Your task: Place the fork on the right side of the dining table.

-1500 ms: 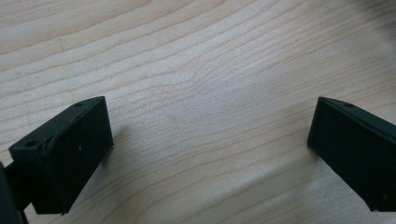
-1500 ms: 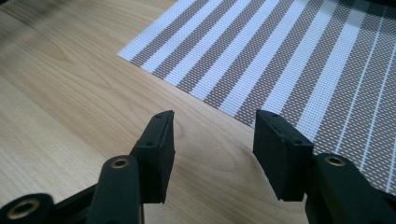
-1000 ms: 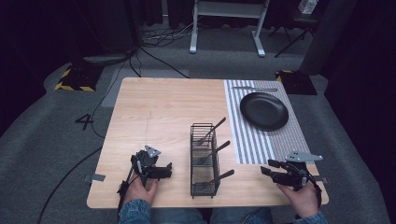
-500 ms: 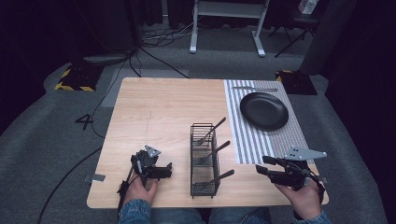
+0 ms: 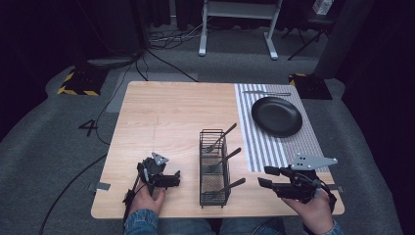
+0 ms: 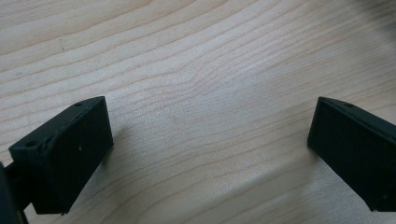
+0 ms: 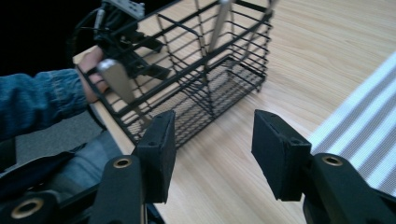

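A black wire caddy [image 5: 214,169] stands near the table's front edge with three dark-handled utensils [image 5: 229,155] leaning out to the right. My left gripper [image 5: 172,179] rests low on the table left of the caddy. Its jaws stand wide open over bare wood in the left gripper view [image 6: 210,144]. My right gripper [image 5: 264,176] hovers right of the caddy, open and holding nothing. In the right gripper view the open gripper [image 7: 212,149] points at the caddy [image 7: 205,79], and a grey utensil handle [image 7: 116,81] juts toward it.
A striped mat [image 5: 266,142] covers the table's right side and bears a black plate [image 5: 276,116]. A silver utensil [image 5: 266,93] lies beyond the plate. Bare wood [image 5: 166,117] spreads over the table's left and far middle. Behind the caddy a denim sleeve [image 7: 37,102] comes in.
My right gripper has risen and shifted left toward the caddy, jaws equally wide. The left gripper and the caddy have stayed put.
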Available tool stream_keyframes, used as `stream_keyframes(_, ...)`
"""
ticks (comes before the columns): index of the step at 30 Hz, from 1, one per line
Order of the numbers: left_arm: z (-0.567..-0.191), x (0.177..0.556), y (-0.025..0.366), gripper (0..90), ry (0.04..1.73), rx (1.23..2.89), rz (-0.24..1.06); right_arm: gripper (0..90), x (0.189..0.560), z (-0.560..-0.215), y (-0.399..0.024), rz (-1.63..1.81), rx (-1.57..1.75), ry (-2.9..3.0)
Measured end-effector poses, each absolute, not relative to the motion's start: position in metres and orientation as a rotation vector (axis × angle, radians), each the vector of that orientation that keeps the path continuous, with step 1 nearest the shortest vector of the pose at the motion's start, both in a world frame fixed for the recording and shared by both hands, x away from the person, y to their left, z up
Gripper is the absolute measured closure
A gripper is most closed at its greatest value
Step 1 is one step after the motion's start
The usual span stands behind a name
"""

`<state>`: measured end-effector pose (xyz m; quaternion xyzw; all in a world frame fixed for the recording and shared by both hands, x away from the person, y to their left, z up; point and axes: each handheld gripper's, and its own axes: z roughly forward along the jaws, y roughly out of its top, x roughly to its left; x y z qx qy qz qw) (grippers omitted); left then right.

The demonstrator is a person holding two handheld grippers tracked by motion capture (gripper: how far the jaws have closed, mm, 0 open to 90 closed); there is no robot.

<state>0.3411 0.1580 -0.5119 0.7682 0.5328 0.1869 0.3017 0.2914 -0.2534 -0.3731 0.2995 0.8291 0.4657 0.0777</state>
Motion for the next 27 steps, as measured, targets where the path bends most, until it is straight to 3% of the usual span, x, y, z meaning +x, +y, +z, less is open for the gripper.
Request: stream_keyframes(27,-0.512,0.341,0.158,0.1,1.415,2.035,0.496,55.1,0.282,-0.361,-0.21,1.476,0.751,2.607)
